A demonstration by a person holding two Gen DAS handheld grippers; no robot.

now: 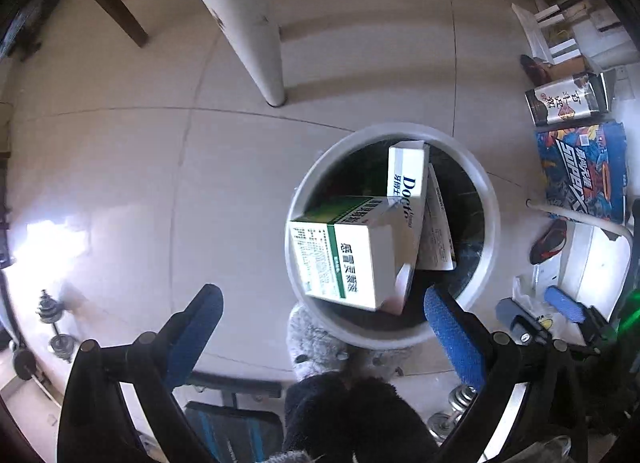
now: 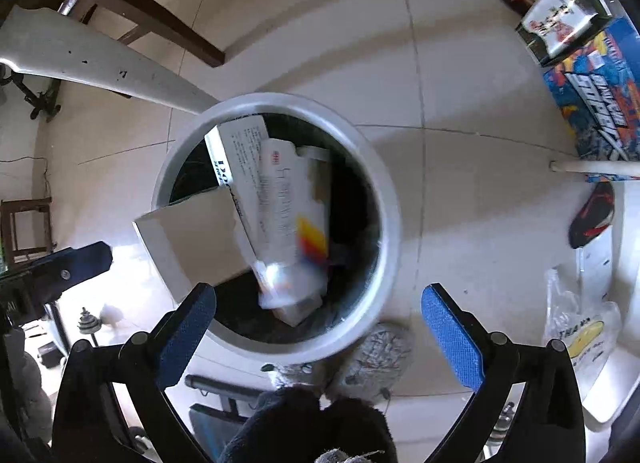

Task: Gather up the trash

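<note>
A round white trash bin (image 1: pixel 394 130) stands on the tiled floor below both grippers. A white-and-green carton (image 1: pixel 340 259) sits in its mouth and overlaps the near-left rim. Behind it a long white toothpaste box (image 1: pixel 406 183) leans inside. My left gripper (image 1: pixel 320 295) is open above the bin's near edge, nothing between its blue pads. In the right wrist view, a blurred white box with a yellow-red patch (image 2: pixel 292 223) is inside the bin (image 2: pixel 390 199), clear of my open right gripper (image 2: pixel 320 295). The carton's grey face (image 2: pixel 192 235) shows at the left.
A white table leg (image 1: pixel 260 43) and dark wooden chair legs (image 1: pixel 112 3) stand beyond the bin. Colourful boxes (image 1: pixel 584 171), a shoe (image 1: pixel 548 243) and a plastic bag (image 2: pixel 580 327) crowd the right. Dumbbells (image 1: pixel 56 327) lie at the left. A person's grey slippers (image 1: pixel 320 343) touch the bin.
</note>
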